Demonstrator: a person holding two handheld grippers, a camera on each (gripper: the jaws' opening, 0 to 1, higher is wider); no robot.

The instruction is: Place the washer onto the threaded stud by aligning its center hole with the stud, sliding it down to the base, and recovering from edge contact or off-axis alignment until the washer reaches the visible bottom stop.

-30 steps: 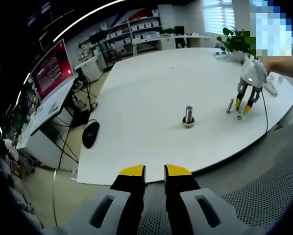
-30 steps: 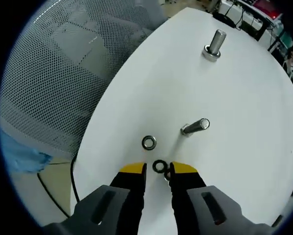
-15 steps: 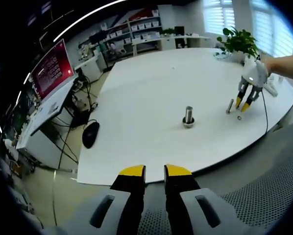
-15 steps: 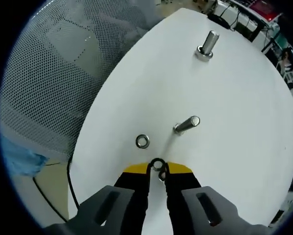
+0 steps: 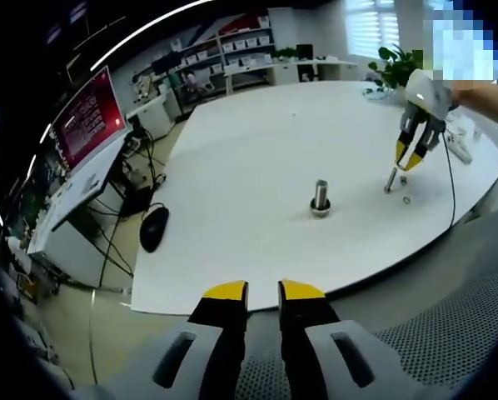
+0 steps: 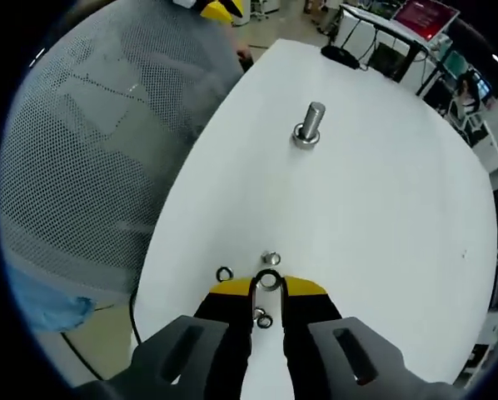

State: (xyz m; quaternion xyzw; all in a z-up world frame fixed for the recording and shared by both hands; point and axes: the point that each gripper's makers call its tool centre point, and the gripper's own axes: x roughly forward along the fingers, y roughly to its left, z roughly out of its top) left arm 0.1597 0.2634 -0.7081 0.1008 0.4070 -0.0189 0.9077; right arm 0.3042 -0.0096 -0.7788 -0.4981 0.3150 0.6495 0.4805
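Observation:
A steel threaded stud [image 5: 320, 198] stands upright on its round base in the middle of the white table [image 5: 249, 142]; it also shows far ahead [image 6: 310, 125] in the right gripper view. My right gripper [image 6: 267, 287] is shut on a dark washer [image 6: 268, 281], held edge-on between its yellow tips, high above the table. From the left gripper view that right gripper [image 5: 407, 158] hangs over the table's right end. My left gripper [image 5: 263, 292] sits off the near edge, jaws slightly apart with nothing between them.
Under the right gripper a spare bolt [image 6: 271, 258] and loose washers [image 6: 224, 273] lie on the table. A mesh chair back [image 6: 91, 150] stands along the table's edge. A black mouse [image 5: 153, 227] and a red monitor [image 5: 87, 117] sit to the left.
My right gripper closed on the washer and lifted it off the table, rising away from the spare bolt. The left gripper has not moved.

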